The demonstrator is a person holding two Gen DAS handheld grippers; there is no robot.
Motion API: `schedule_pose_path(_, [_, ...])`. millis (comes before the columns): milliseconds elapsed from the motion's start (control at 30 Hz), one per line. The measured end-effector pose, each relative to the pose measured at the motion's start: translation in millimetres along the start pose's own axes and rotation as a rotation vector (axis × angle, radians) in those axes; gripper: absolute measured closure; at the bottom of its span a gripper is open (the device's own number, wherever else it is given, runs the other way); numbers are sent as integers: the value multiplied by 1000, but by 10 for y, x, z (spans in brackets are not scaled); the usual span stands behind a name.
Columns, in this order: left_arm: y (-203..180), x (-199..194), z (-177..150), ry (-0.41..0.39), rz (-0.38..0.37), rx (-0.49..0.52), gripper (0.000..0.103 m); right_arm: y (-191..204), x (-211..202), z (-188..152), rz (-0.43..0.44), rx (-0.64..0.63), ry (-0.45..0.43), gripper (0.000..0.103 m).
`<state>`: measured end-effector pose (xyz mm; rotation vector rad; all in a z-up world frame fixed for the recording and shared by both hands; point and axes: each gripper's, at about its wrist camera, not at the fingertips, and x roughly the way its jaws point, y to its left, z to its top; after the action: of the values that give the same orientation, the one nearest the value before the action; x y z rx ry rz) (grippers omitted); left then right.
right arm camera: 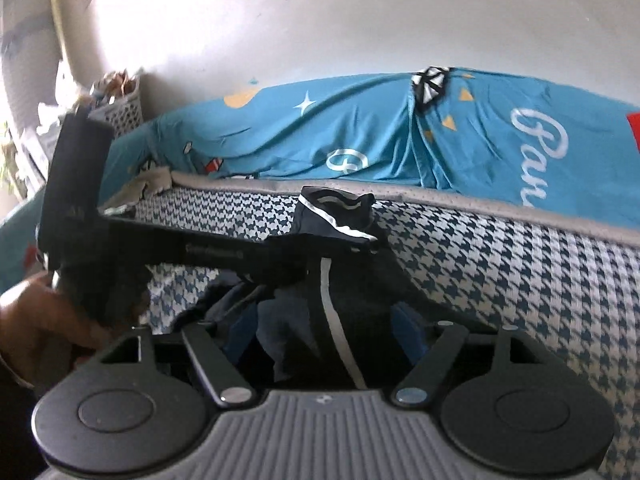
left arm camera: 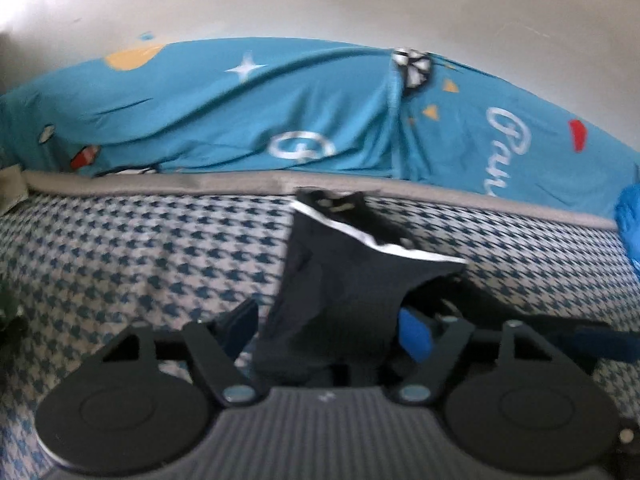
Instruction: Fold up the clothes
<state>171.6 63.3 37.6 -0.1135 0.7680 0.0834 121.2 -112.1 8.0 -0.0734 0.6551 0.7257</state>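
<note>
A dark navy garment (left arm camera: 340, 292) with a white stripe lies bunched on the houndstooth mattress (left arm camera: 140, 264). My left gripper (left arm camera: 328, 326) is open around its near end. A strip of mattress shows between the left pad (left arm camera: 240, 320) and the cloth. From the right, my other gripper's black arm (left arm camera: 560, 328) reaches in beside it. In the right wrist view the garment (right arm camera: 340, 224) runs back between the spread fingers of my right gripper (right arm camera: 322, 326), which is open too. The left gripper (right arm camera: 200, 254), held by a hand (right arm camera: 44, 320), touches the cloth from the left.
A teal printed sheet (left arm camera: 320, 112) is heaped along the far side against a white wall. A grey mattress border (right arm camera: 480, 208) runs between the sheet and the houndstooth. A white basket (right arm camera: 120, 116) of clutter stands at the far left. A bright blue object (left arm camera: 630, 224) sits at the right edge.
</note>
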Motion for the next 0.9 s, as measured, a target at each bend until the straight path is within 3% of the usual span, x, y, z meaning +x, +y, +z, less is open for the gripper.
schedule_pose_path(100, [166,11,25,-2,85,-37,53,43,113,29,-16,-20,6,29])
schedule_pose_path(267, [437,1,88,-38,347,-58,56,104,347,98,-35,-43,12,29])
schedule_pose_path(433, [713,-63,91,-28,358,-143,52,84,596,143,-73,-28,30,29])
schedule_pose_path(500, [818,-87,91,-23,358,-177,44,23,686,142,-91,-8,45,29])
schedule_pose_path(633, [824,-93,35,-5,271,-190,27,-130,809,140,-91,41,68,32])
schedule_pose_path(833, [645,-84,-22,-7,194,-138,19,-292,786,202,-31,140,58,66])
schedule_pose_path(900, [564,-75,-33,-8,183,-114,16,-332,763,223,-14,164,50,86])
